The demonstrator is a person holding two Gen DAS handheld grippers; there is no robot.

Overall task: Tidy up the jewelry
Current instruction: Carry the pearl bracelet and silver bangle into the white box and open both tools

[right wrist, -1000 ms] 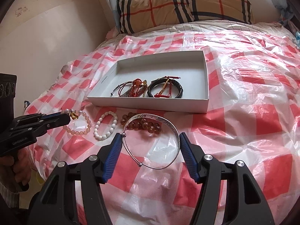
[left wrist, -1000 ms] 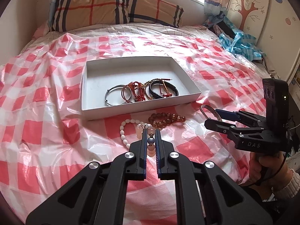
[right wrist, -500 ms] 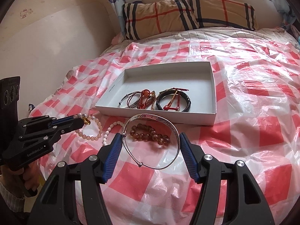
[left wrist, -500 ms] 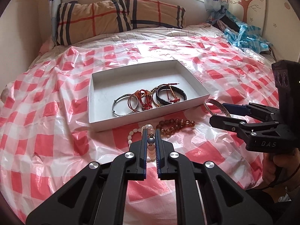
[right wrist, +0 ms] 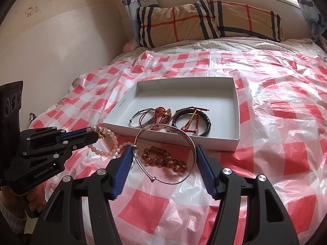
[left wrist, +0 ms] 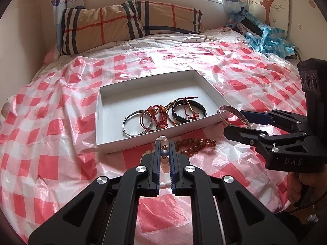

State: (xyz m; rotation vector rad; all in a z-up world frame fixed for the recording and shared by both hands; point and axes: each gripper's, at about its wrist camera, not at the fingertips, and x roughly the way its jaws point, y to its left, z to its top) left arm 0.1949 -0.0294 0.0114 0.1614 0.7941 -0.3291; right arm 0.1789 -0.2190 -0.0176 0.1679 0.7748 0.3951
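Note:
A white box (left wrist: 99, 110) (right wrist: 237, 122) lies on the checked bed cover, holding several bangles and cord bracelets (left wrist: 163, 116) (right wrist: 173, 118). My left gripper (left wrist: 164, 143) (right wrist: 96, 133) is shut on a pale pink bead bracelet (left wrist: 164, 160) (right wrist: 108, 153), lifted in front of the box's near wall. My right gripper (right wrist: 163, 151) (left wrist: 231, 120) is shut on a silver bangle (right wrist: 190, 140) (left wrist: 233, 112), held above the cover at the box's near right corner. A brown bead bracelet (left wrist: 194, 144) (right wrist: 163, 159) lies on the cover before the box.
A white bead bracelet (left wrist: 165, 183) (right wrist: 122, 146) lies partly hidden under my left gripper. A plaid pillow (left wrist: 126, 22) sits at the bed's head. Blue cloth (left wrist: 263, 38) is piled at the far right. A wall (right wrist: 51, 51) borders the bed's left side.
Both grippers have risen and moved toward the box with their bracelets. The pink bead bracelet is lifted off the cover; the silver bangle now overlaps the box's near wall.

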